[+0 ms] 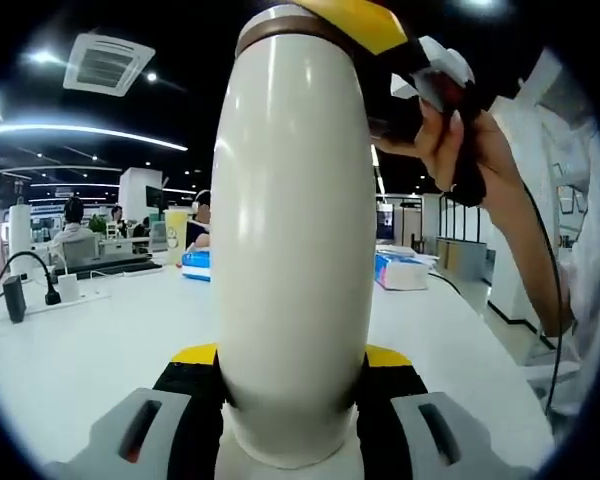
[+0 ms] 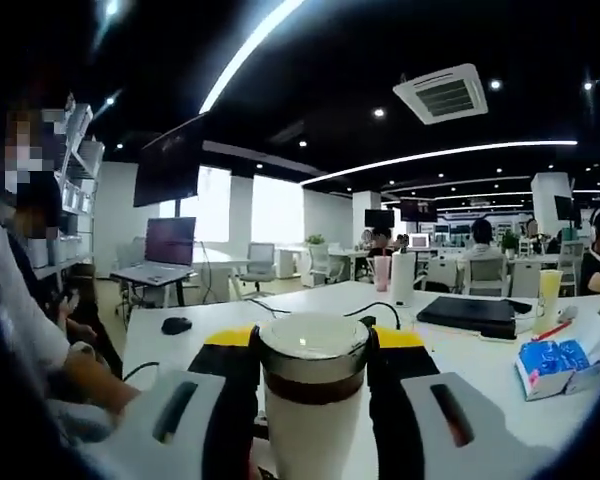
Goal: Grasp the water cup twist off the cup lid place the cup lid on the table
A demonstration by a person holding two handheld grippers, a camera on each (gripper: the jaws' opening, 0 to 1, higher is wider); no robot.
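Above the white desk (image 1: 100, 340), the cup (image 1: 295, 260) is held upright, its smooth, cream, barrel-shaped body clamped low down by the left gripper (image 1: 292, 400), whose yellow-tipped black jaws press both sides. At 12 o'clock in the left gripper view, the right gripper (image 1: 380, 25) is closed on the top. In the right gripper view, the lid (image 2: 313, 345), round and glossy with a brown band beneath, is pinched by the right gripper (image 2: 313, 355). Grasping is done. The lid is judged still seated; twisting off and setting down remain.
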